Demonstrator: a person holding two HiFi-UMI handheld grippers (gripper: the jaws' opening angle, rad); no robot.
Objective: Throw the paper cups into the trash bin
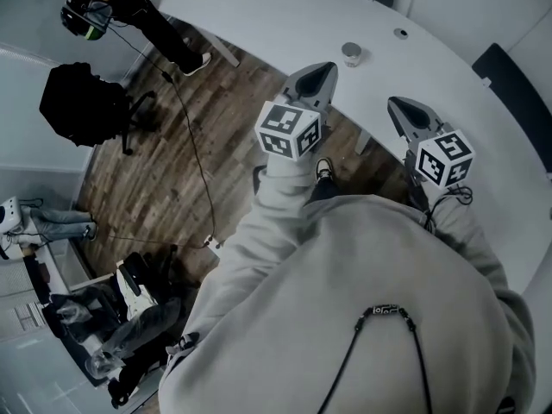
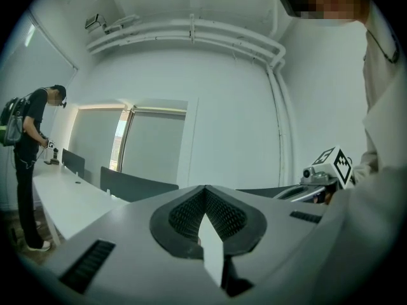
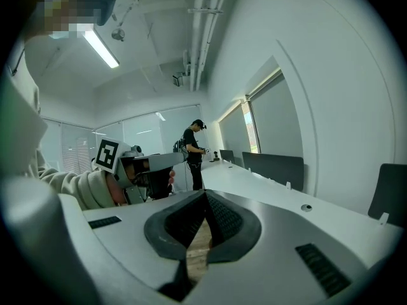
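Both of your grippers are empty, jaws pressed together: the left gripper (image 1: 321, 74) and the right gripper (image 1: 401, 109) each show their dark pads meeting in a closed seam with nothing between them. One small paper cup (image 1: 351, 53) stands upright on the white table (image 1: 259, 11), near the left gripper's tip but apart from it, close to the table's curved edge. No trash bin shows in any view, so you have to find it before you carry anything.

Reach for the cup with the jaws shut like this and you will likely nudge it, not grasp it. It looks light and thin-walled, and the table top looks smooth and matte, so a push could slide or tip it, perhaps over the edge onto the wood-plank floor (image 1: 172, 171). Close too hard and the round wall probably crumples and slips out. A cable trails across that floor, and it could catch your feet as you walk to a bin.

The pads are ribbed and look rubbery, set in smooth grey shells that taper to a point; the cup is a short pale cylinder with an open top
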